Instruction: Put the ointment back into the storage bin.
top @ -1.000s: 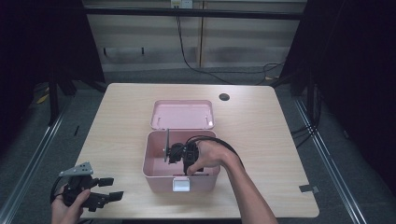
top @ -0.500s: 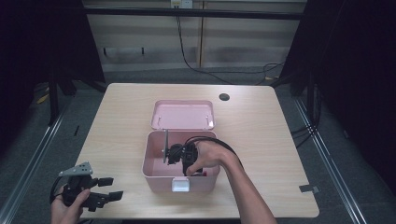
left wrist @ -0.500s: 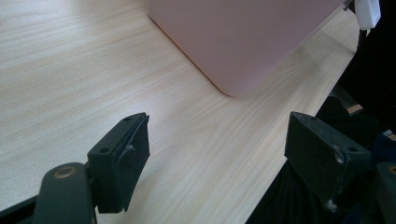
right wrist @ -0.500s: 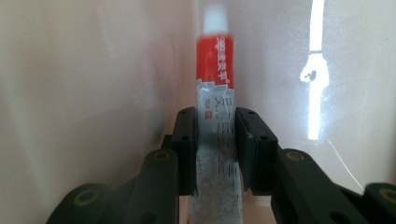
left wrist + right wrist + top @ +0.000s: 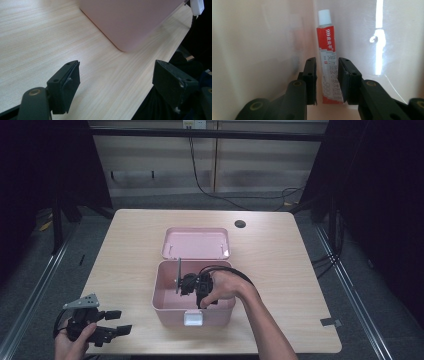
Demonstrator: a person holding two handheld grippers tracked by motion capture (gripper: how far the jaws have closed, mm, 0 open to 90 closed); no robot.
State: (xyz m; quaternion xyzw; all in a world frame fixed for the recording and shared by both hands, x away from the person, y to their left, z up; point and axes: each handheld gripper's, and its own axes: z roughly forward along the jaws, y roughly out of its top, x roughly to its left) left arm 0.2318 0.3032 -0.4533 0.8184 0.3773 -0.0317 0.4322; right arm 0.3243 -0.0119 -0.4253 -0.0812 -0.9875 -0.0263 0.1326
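Little has changed over the last second: the right tool (image 5: 327,77) stays down inside the open pink plastic box (image 5: 165,307), its jaws closed on a red-and-white ointment tube with a white cap (image 5: 327,47) lying on the box floor. The left tool (image 5: 117,87) keeps idle, jaws wide apart and empty, on the pale wooden bench (image 5: 125,245) left of the box. The tube looks either just placed or about to be lifted.

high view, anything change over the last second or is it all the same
Nothing visibly changed. The right gripper stays down inside the open pink box, the left gripper stays open near the table's front left corner, and the lid lies behind the box.
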